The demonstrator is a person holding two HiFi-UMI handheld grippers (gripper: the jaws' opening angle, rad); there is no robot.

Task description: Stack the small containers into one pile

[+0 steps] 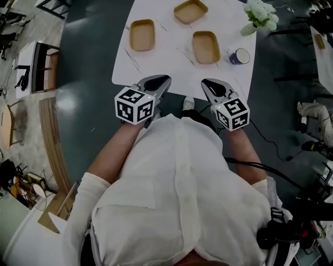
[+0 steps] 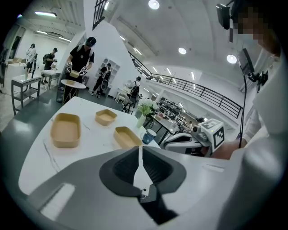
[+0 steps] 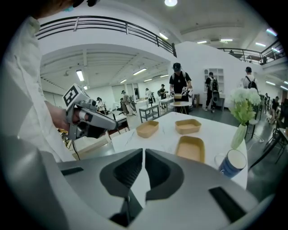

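**Hovering at the near table edge, both grippers clenched and empty**

Left gripper (image 1: 162, 79): smooth grey shell with dark ribbed pads. Its own view shows the jaws pressed together at the tips with nothing between them. Its marker cube (image 1: 134, 105) is black and white and faces up. The tip sits just over the near edge of the table (image 1: 166, 54).

Table: white top, faintly grey-veined like marble, with rounded corners.

Three containers, all matte tan, shallow and rectangular with rounded corners and a rolled rim. They look like pressed pulp. All lie open side up, apart from each other, none stacked:
- left container (image 1: 142, 35), lying lengthwise away from the person
- middle container (image 1: 190, 11), farthest back and turned at an angle
- right container (image 1: 206, 47), nearest the grippers

Right gripper (image 1: 208, 84): same build. Its view shows the jaws drawn closed with only a hairline seam and nothing held. It is level with the left gripper, short of the right container.

Around them:
- blue mug (image 1: 239, 56), glossy with a white inside, just beside the right container on its right
- white flowers in a pale vase (image 1: 261, 15), behind the mug near the table's far right corner
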